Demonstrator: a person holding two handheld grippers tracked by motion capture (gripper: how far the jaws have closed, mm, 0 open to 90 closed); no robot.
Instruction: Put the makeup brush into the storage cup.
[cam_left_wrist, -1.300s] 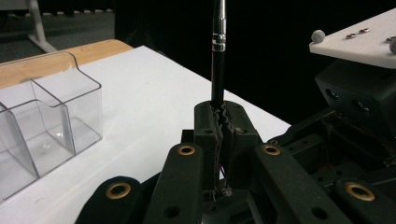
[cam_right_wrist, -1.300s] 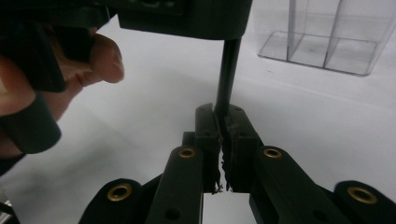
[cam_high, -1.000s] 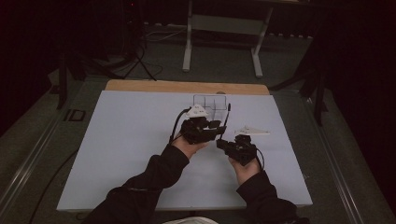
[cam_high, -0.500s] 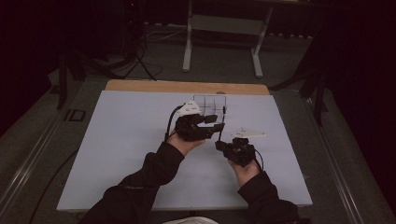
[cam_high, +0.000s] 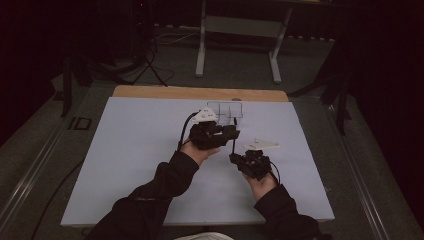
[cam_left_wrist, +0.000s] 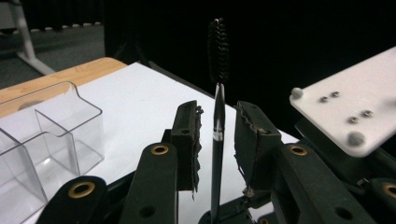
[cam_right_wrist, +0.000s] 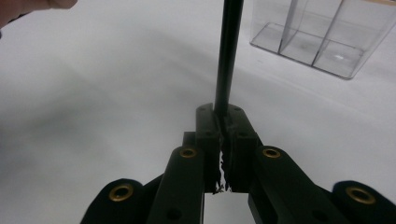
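A thin black wand (cam_right_wrist: 229, 51) with a bristly brush tip (cam_left_wrist: 218, 49) stands upright, its lower end pinched in my right gripper (cam_right_wrist: 224, 116), which is shut on it. My left gripper (cam_left_wrist: 218, 109) reaches in from the left with the wand's stem between its pads (cam_left_wrist: 189, 140). Its jaws have just been closing, and a small gap still shows on each side of the stem. In the high view the left gripper (cam_high: 231, 133) sits just above the right gripper (cam_high: 239, 159) near the table's middle.
A clear plastic box with compartments (cam_high: 225, 110) stands on the white table sheet (cam_high: 140, 150) just behind the grippers. It appears at the left edge (cam_left_wrist: 46, 140) and upper right (cam_right_wrist: 322, 32) of the gripper views. A wooden strip (cam_high: 200, 93) edges the far side.
Both hands stay at nearly the same spot by the clear box. The left gripper has turned slightly, so its jaws now point right, toward the wand.
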